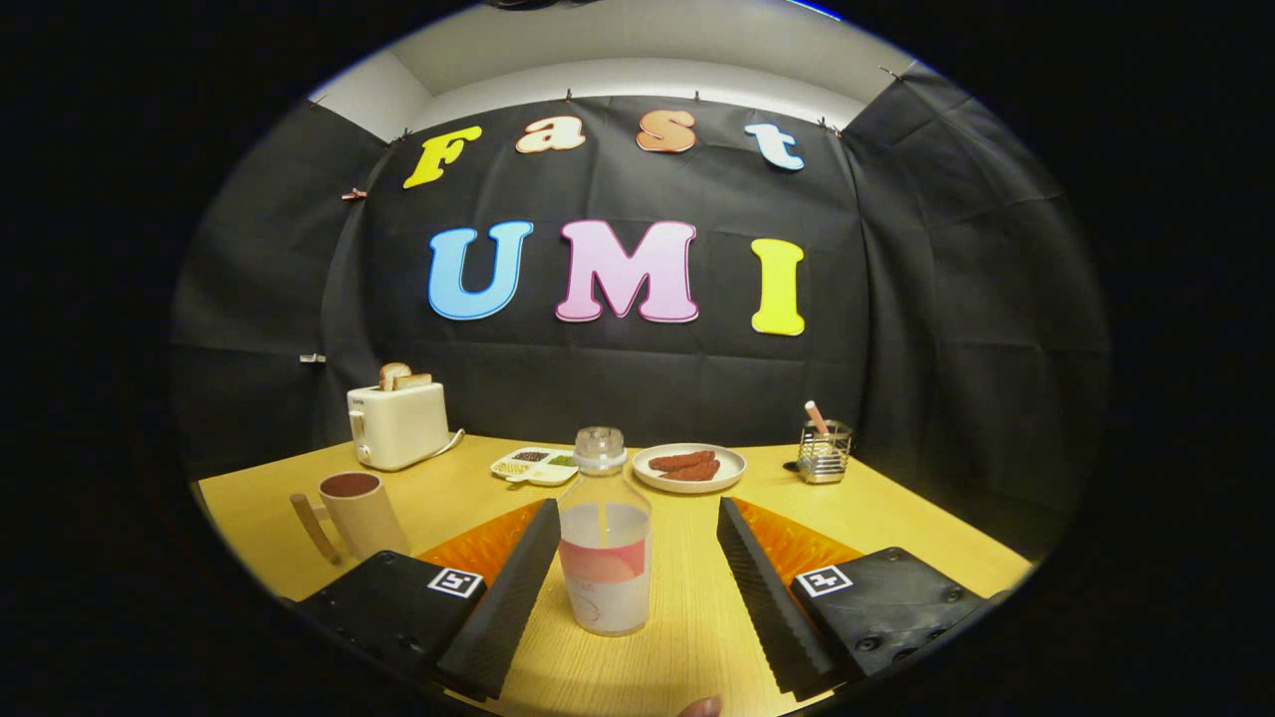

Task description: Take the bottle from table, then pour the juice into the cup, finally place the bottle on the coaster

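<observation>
A clear plastic bottle [605, 543] with a clear cap and a pink-and-white label stands upright on the wooden table [896, 518], between the two fingers of my gripper [637, 508]. The left finger nearly touches the bottle's side, while the right finger stands well apart from it, so the gripper is open around the bottle. A beige cup [361, 511] with a wooden handle stands to the left, just beyond the left finger. I cannot make out a coaster.
A white toaster [398, 423] with bread slices stands at the back left. A small divided dish [535, 464] and a plate of sausages [689, 466] lie beyond the bottle. A metal wire holder [825, 450] stands at the back right.
</observation>
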Tool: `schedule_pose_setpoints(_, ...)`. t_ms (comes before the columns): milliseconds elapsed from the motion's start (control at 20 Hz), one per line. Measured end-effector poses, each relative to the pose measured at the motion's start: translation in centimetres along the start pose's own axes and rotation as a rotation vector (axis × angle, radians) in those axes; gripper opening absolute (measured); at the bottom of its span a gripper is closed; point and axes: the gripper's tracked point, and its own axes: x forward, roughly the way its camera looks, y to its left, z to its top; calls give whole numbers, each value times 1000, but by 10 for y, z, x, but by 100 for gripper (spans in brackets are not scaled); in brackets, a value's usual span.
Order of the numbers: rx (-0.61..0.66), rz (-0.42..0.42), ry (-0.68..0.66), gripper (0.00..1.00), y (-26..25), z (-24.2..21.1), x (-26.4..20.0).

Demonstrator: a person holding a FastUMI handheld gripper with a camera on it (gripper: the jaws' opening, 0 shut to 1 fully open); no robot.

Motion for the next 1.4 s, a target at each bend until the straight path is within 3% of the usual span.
schedule_pose_setpoints(450,32,31,42,98,18,-48,44)
schedule_pose_setpoints(550,27,10,46,88,14,-50,56)
schedule_pose_setpoints(600,27,14,49,78,17,-48,58)
schedule_pose_setpoints(700,4,8,85,74,21,-50,65)
schedule_pose_setpoints(1000,-358,-28,45,70,37,-1,57)
schedule_pose_setpoints(1150,-517,34,87,70,60,3,57)
schedule_pose_setpoints(1400,-679,70,120,70,90,21,53)
